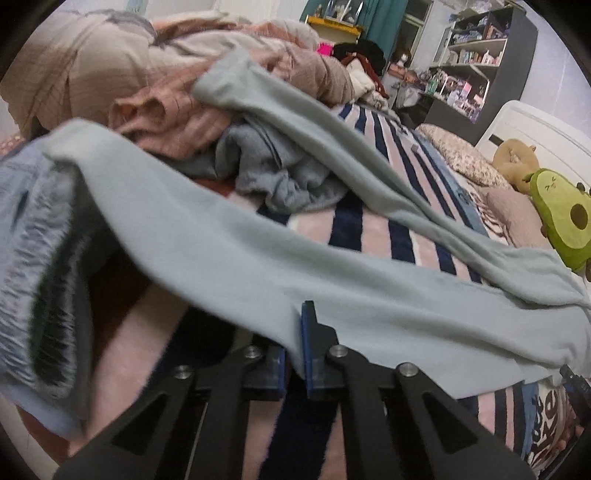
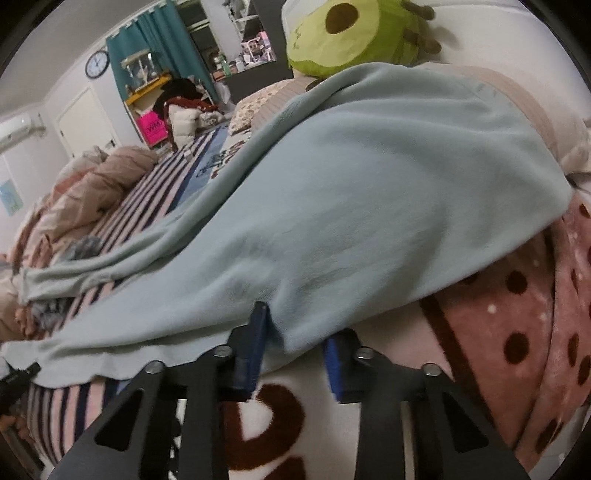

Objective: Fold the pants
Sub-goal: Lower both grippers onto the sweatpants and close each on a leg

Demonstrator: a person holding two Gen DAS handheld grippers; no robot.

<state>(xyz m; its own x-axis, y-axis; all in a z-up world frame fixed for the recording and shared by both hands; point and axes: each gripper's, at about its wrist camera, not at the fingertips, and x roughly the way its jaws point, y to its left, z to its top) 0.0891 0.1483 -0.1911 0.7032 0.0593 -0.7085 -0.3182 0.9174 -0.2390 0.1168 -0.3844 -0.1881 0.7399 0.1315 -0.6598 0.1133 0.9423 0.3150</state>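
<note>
Pale blue-green pants lie stretched across a striped blanket on a bed. In the left wrist view my left gripper is shut on the near edge of one pant leg, the cloth pinched between its blue pads. The second leg runs off toward the bedding pile. In the right wrist view the pants drape over a mound near the waist end. My right gripper has its jaws apart, with the cloth edge lying between and over the pads; whether it grips the cloth does not show.
A pile of pink-beige bedding and a grey garment lie behind the pants. An avocado plush and pillows sit at the bed head. A polka-dot pink blanket is at right. Shelves stand beyond the bed.
</note>
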